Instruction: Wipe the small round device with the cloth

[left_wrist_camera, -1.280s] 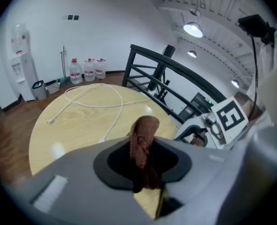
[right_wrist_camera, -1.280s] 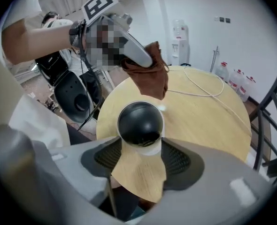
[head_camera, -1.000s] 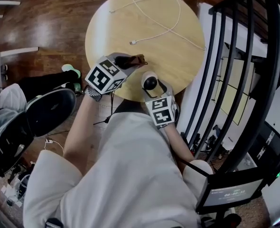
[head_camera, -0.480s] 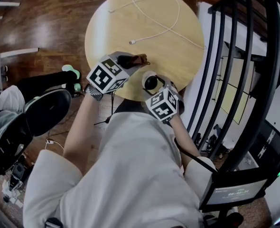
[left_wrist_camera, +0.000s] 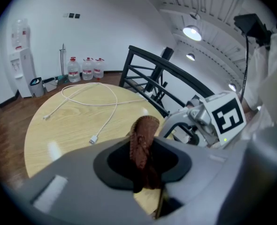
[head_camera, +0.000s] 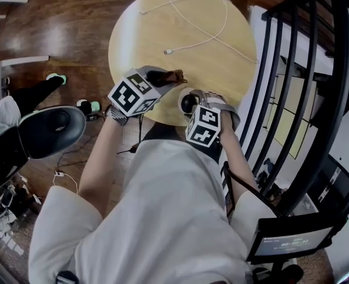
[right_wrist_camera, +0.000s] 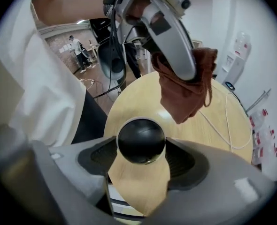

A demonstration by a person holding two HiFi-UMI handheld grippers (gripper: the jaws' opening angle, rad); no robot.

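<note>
The small round device (right_wrist_camera: 141,141) is a black ball-shaped thing with a white rim, also seen in the head view (head_camera: 188,102) near the round table's front edge. My right gripper (right_wrist_camera: 141,146) is shut on it, one jaw on each side. A brown cloth (left_wrist_camera: 143,146) hangs bunched between the jaws of my left gripper (left_wrist_camera: 143,161), which is shut on it. In the right gripper view the cloth (right_wrist_camera: 188,86) dangles just above and beyond the device, a small gap apart. In the head view the left gripper (head_camera: 162,78) sits left of the right gripper (head_camera: 191,102).
A white charging cable (head_camera: 201,25) loops over the far half of the round wooden table (head_camera: 157,28). A black railing (head_camera: 293,99) runs along the right. Office chairs (head_camera: 38,135) stand on the floor at the left. Water bottles (left_wrist_camera: 86,68) line the far wall.
My right gripper has turned its wrist, so its marker cube swung up and to the right, while still holding the device. The left gripper with the cloth barely moved.
</note>
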